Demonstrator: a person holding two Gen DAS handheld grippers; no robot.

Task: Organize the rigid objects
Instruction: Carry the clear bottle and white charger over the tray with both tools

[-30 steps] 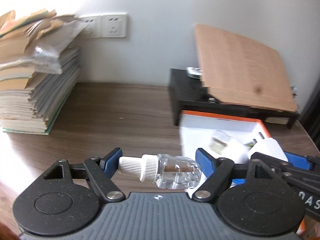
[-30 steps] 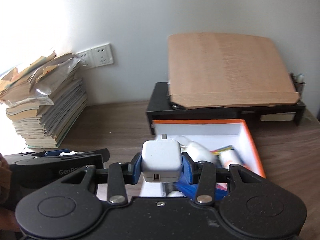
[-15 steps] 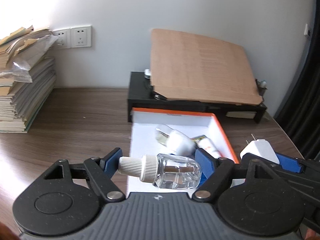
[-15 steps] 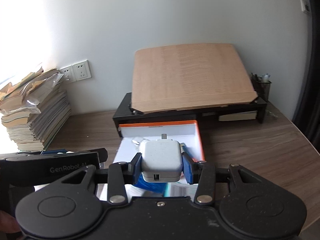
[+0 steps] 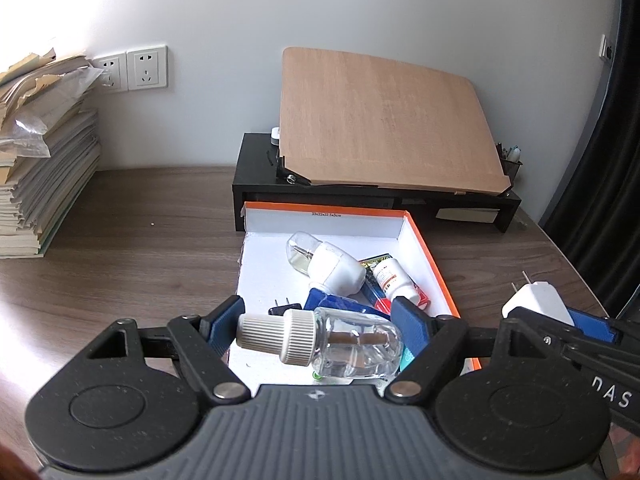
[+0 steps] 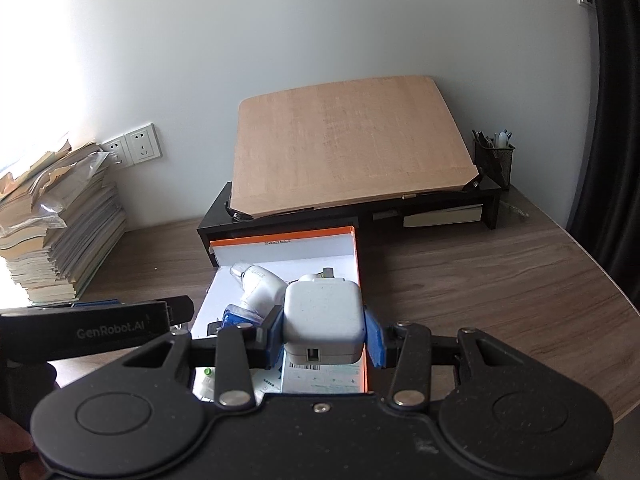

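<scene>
Dark wood-grain desk [image 5: 128, 264] runs back to a white wall, where a double wall socket [image 5: 134, 68] sits above a tall stack of papers [image 5: 44, 160] on your left. Against the wall a black monitor stand [image 5: 256, 184] carries a tilted wooden board [image 5: 384, 120], and a mesh pen holder [image 6: 494, 160] stands at its right end. Just in front of the stand lies an open box with an orange rim [image 5: 426, 248] and white inside; it holds a white plug-in vaporizer [image 5: 332, 264] lying on its side, a small white bottle with a red label [image 5: 394, 278], a black two-pin plug [image 5: 284, 308] and some blue packaging that is partly hidden, so you cannot tell what it is. Your left gripper [image 5: 318, 330] is clenched on a clear glass refill bottle [image 5: 352, 346] with a ribbed white cap, gripped end to end and lying crosswise between the blue pads, over the near end of the box. Your right gripper [image 6: 324, 334] is clenched on a white square USB charger [image 6: 324, 316], its USB port facing the camera and its prongs pointing away; in the right wrist view it sits over the box's right near part, while the left wrist view shows it out past the orange rim, above the desk. The two grippers are side by side, apart from each other.
</scene>
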